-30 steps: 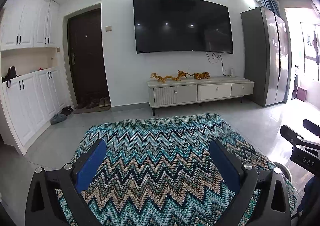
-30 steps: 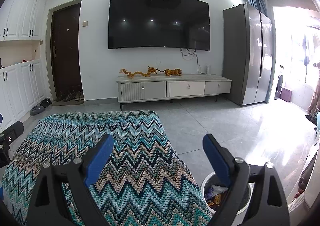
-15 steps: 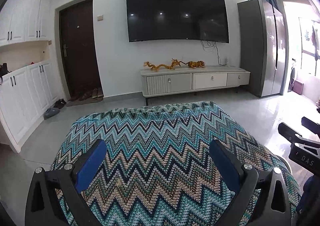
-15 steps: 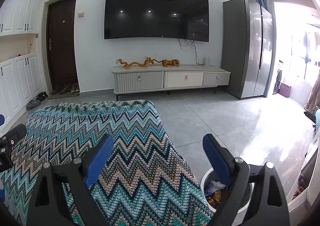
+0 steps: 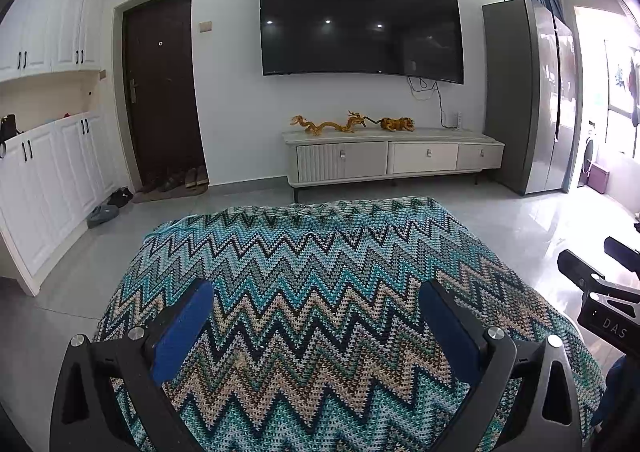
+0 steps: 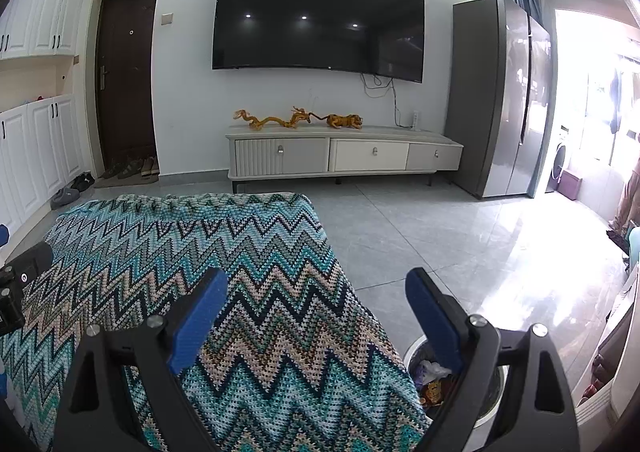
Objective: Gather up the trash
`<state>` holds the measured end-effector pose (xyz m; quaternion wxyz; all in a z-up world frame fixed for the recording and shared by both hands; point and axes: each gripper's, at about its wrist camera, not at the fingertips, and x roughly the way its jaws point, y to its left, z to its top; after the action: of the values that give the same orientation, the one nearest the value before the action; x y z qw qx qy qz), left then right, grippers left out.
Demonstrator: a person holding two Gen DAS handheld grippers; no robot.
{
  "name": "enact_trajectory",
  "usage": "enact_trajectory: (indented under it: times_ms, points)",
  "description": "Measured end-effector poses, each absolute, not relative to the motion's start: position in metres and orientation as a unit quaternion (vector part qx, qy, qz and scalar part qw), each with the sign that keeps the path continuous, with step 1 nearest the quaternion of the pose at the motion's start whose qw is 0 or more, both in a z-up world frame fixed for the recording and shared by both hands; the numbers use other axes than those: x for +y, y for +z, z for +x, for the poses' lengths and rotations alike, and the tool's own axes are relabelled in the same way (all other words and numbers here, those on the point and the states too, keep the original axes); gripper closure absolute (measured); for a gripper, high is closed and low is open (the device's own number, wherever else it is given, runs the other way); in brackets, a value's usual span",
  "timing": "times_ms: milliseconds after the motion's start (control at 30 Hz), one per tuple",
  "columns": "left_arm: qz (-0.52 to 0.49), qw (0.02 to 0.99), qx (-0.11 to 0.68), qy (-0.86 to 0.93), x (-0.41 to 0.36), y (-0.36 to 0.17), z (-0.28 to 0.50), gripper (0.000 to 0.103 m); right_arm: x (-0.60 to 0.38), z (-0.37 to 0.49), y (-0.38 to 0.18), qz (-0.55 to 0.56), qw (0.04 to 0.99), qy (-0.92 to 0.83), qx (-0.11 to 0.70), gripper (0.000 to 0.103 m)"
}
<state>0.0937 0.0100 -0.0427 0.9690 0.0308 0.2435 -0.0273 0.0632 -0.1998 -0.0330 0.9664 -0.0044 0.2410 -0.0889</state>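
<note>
Two claws are in view, each with two blue pads. The left claw (image 5: 316,326) is spread wide and grasps nothing; it hangs over a tabletop (image 5: 320,252) draped in one zigzag-knit cloth of teal, tan and black. The right claw (image 6: 316,318) is likewise released and empty, over the right edge of that tabletop.

One round white trash bin (image 6: 494,392) stands upright on the floor (image 6: 440,236), just beside the tabletop's near right corner, mouth up; wrappers (image 6: 430,374) lie inside, too jumbled to count or to tell which way they point.

Far across the floor: one wall-mounted television (image 5: 360,20), one low cabinet (image 5: 394,156) with three fronts, two golden figurines (image 5: 352,123) on it, and one grey refrigerator (image 5: 532,96) to the right.
</note>
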Motion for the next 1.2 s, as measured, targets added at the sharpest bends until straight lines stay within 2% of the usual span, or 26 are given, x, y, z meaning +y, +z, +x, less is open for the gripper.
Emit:
enact_trajectory:
  times_ms: [1200]
  points:
    - [0.044, 0.973, 0.227, 0.001, 0.015, -0.023, 0.066, 0.000, -0.192, 0.037, -0.023, -0.011, 0.972, -0.059, 0.226, 0.012]
